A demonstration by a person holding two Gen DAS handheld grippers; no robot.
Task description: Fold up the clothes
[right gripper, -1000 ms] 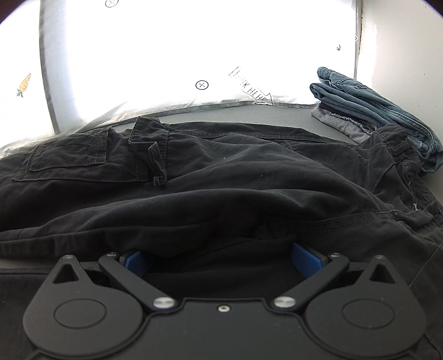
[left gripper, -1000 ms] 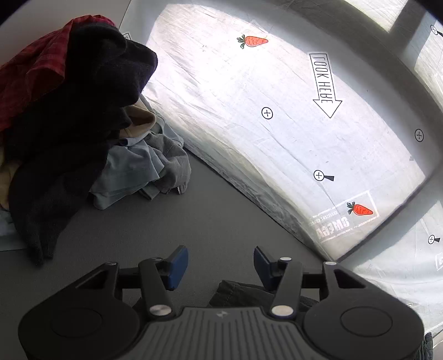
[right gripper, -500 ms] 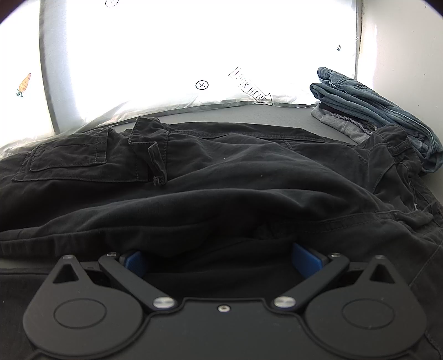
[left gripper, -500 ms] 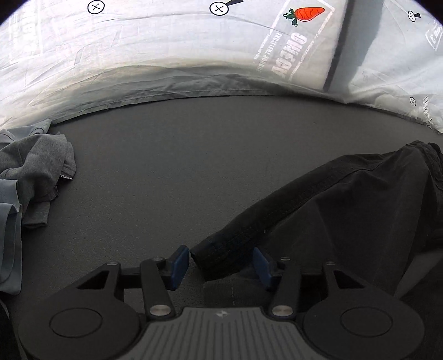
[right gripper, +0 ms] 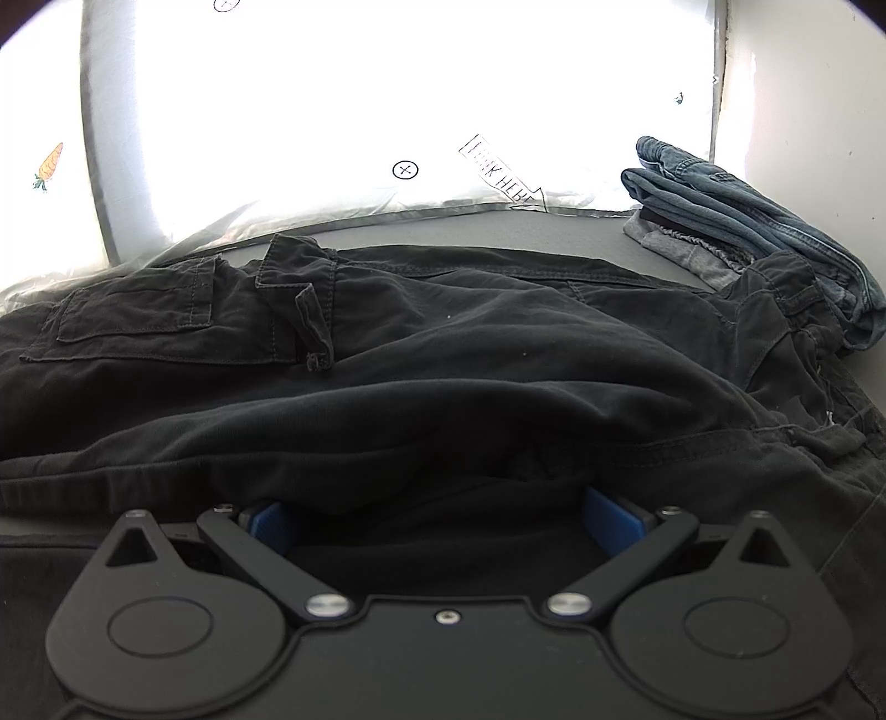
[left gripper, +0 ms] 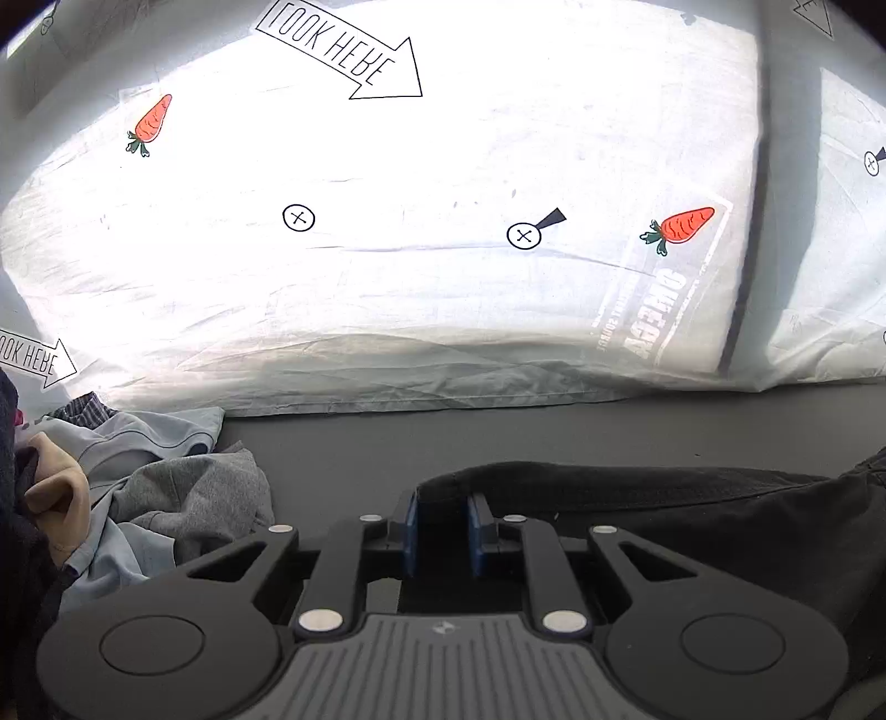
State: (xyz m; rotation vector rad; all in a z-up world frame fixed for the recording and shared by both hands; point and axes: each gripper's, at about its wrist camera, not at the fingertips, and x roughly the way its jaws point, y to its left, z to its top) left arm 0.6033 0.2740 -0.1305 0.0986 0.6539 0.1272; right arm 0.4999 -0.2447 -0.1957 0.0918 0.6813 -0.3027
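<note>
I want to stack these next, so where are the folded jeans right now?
Right wrist view, far right: the folded jeans sit atop a grey garment, just behind the black cargo pants.

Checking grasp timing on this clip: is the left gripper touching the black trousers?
Touching. In the left wrist view the left gripper has its blue pads closed on a dark fold of the black trousers.

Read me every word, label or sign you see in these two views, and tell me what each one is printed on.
"LOOK HERE", mirrored inside an arrow, on the white backdrop sheet.
"OOK HERE", cut off at the edge, same sheet.
"OMEGA", mirrored logo beside a carrot; the small print alongside is unreadable.
"...K HERE" arrow, washed out by glare.
Black cargo pants: no readable text.
</note>
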